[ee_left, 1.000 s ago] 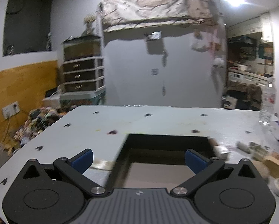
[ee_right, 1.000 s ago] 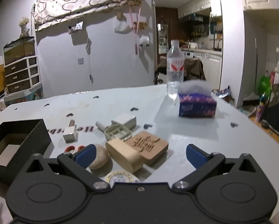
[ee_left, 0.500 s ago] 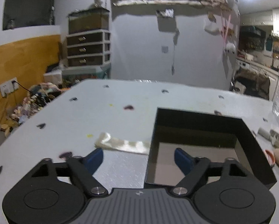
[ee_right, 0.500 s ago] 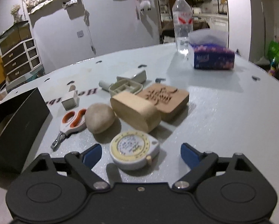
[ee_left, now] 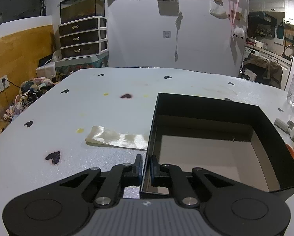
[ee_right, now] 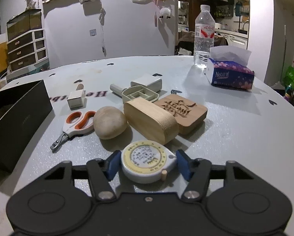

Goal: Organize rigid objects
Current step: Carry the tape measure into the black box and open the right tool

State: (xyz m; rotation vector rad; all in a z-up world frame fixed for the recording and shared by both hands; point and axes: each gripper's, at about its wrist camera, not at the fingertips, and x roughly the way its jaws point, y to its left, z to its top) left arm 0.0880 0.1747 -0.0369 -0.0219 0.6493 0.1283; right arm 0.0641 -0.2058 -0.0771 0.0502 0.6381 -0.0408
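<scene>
A pale grey table (ee_right: 235, 122) dotted with small dark hearts stands in a dim room with a white wall, a stack of dark drawers (ee_left: 82, 39) and a kitchen off to one side. Large dark letters printed on the tabletop lie partly hidden behind the objects; "He" can be read. The tissue pack (ee_right: 230, 74) carries the word "Natural", and the clear water bottle (ee_right: 204, 31) behind it has a red and white label whose characters are too small to read. The brown wooden block (ee_right: 183, 110) has a large carved Chinese character in its top face.

The right gripper (ee_right: 147, 165) is closed around the round tape measure (ee_right: 147, 160), its blue pads against both sides of the case. The case lies flat on the table, face up with fine unreadable print, a small peg at its near right edge. Just beyond it sit a tan stone (ee_right: 109, 122), orange-handled clippers (ee_right: 76, 125) and a rounded wooden box (ee_right: 150, 121) whose long axis runs from far left to near right.

The left gripper (ee_left: 146, 166) is nearly closed, pinching the left wall of the open black box (ee_left: 264, 123) near its front corner. A folded cream ribbon (ee_left: 117, 137) lies to the left, touching that wall.
</scene>
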